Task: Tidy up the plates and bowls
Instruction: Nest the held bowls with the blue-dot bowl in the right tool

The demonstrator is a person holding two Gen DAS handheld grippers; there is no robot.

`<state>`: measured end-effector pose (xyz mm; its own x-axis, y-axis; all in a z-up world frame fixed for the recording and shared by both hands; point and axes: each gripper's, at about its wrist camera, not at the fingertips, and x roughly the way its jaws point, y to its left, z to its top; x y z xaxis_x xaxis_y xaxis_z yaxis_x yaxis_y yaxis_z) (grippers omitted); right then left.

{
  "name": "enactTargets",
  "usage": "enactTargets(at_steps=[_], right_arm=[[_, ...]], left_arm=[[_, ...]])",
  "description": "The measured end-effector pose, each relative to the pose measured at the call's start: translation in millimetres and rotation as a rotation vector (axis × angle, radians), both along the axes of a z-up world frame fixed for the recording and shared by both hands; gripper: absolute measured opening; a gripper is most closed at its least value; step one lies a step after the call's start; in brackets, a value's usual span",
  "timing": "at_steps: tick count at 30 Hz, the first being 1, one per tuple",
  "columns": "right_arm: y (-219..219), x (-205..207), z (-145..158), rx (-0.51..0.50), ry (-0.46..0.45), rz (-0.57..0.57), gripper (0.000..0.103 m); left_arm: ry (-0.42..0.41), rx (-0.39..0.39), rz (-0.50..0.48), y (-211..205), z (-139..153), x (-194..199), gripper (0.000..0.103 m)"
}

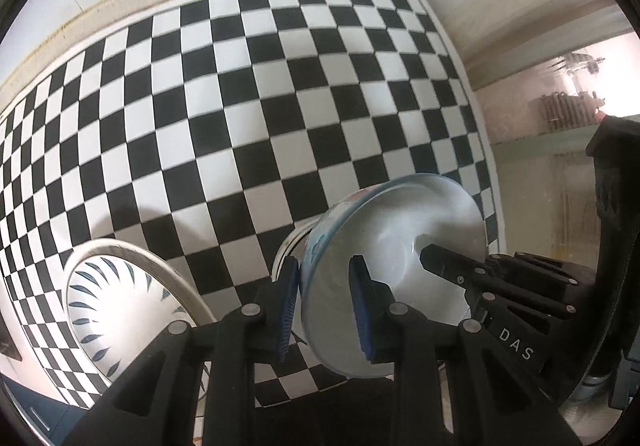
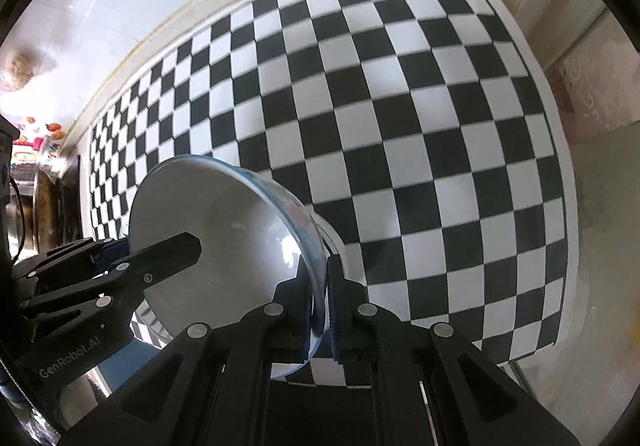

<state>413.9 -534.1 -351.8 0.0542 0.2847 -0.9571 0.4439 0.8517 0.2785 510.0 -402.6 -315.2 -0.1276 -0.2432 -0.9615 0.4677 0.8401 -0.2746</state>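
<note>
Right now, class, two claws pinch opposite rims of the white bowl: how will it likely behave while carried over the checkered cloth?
The bowl looks glazed, so it is probably stiff yet slippery where the left claw and right claw pinch only its thin rim. It is tilted, so it could pivot. It seems ceramic, likely breakable if dropped.

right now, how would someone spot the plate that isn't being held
Start from the black-and-white checkered tablecloth that covers the table. In the left wrist view, look to its near left part, left of the plain white bowl gripped at its rim by both grippers. There lies a white round plate; a ring of dark blue leaf-shaped strokes marks it, and nothing grips it.
</note>
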Motion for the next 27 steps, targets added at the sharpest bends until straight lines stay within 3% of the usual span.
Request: enactTargets(at_steps=[18, 27], right_arm=[[18.0, -8.6, -29.2, 0.000, 0.079, 0.080, 0.008], [16.2, -7.2, -28.3, 0.011, 0.095, 0.083, 0.009]], left_arm=[[0.059, 0.082, -0.002, 7.2, -29.9, -13.8, 0.023], [0.068, 0.081, 0.011, 10.4, -29.4, -15.1, 0.023]])
